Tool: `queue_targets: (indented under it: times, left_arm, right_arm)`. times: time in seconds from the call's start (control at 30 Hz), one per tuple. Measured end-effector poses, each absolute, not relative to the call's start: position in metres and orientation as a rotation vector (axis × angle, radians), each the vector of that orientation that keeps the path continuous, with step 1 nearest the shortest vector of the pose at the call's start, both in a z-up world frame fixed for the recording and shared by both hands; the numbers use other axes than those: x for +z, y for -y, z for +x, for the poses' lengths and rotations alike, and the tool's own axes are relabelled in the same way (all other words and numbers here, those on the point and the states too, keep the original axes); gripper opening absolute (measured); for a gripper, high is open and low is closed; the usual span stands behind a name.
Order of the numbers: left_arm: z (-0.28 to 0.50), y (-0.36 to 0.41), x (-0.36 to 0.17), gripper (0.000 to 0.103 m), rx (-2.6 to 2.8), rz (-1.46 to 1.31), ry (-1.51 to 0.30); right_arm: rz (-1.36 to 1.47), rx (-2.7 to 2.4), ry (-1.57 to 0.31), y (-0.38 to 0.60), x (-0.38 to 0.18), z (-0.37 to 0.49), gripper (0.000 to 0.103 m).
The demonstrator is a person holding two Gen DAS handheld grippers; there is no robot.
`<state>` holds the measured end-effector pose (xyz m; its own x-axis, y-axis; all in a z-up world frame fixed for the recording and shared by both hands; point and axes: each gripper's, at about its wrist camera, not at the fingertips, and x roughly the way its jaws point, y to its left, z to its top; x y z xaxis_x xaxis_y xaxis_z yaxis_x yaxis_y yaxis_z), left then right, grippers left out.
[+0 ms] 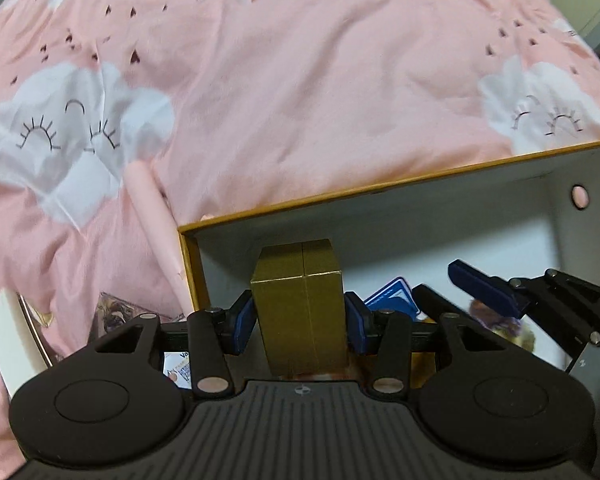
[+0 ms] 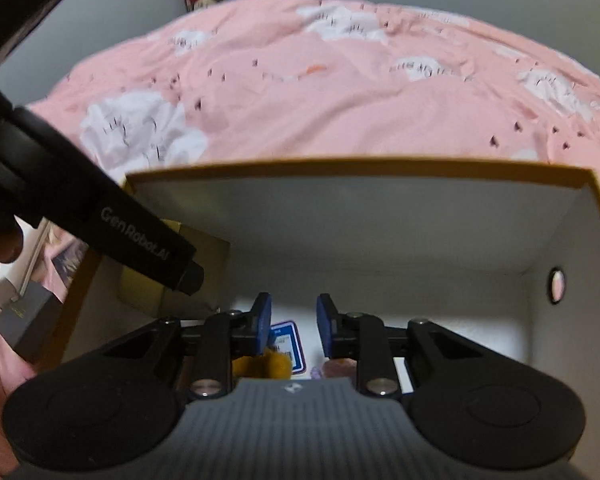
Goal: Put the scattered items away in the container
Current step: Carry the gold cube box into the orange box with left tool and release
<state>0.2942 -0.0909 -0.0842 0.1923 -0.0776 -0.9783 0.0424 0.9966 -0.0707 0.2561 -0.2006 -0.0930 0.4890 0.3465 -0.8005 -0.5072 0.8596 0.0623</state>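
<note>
Gripping a gold rectangular cardboard box [image 1: 300, 312], the left tool [image 1: 300, 322] had both blue pads pressed on the box's sides and held it upright over the near-left corner of the container, a white-lined cardboard carton with an orange rim [image 1: 380, 184]. Box looked to be above the carton floor, not set down; contact with the floor could not be told.

Right tool [image 2: 293, 320] hung inside the same carton, pads apart, nothing between them. No earlier view given, so only that state stands.

Already in the carton: a blue-and-white printed card [image 2: 288, 344] flat on the floor, a small mustard-yellow plush piece [image 2: 266, 364] beside it, and something pale purple [image 2: 324, 370], too blurred to name.

Left on the bed, the pink cloud-print bedsheet [image 1: 300, 80], beyond the carton's left wall: a white flat box [image 1: 8, 336] at the near-left edge, a printed photo card [image 1: 116, 312] next to it, and a grey box [image 2: 28, 320].

Judgement: roughly mid-task. Gold box release pending, then at least three items outside to collect.
</note>
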Motion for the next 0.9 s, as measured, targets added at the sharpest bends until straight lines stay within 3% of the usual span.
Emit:
queue_targets:
  times: [0.57,0.9]
  left_arm:
    - [0.301,0.087,-0.083,0.061,-0.107,-0.039,-1.372]
    - [0.256,0.035,-0.034,0.061,-0.157,-0.141,-1.195]
  right_arm:
    - [-0.143,0.664,-1.033,0.182,-0.103,0.274,0.026]
    - [-0.235,0.643,-1.051,0.159,-0.104,0.286,0.021]
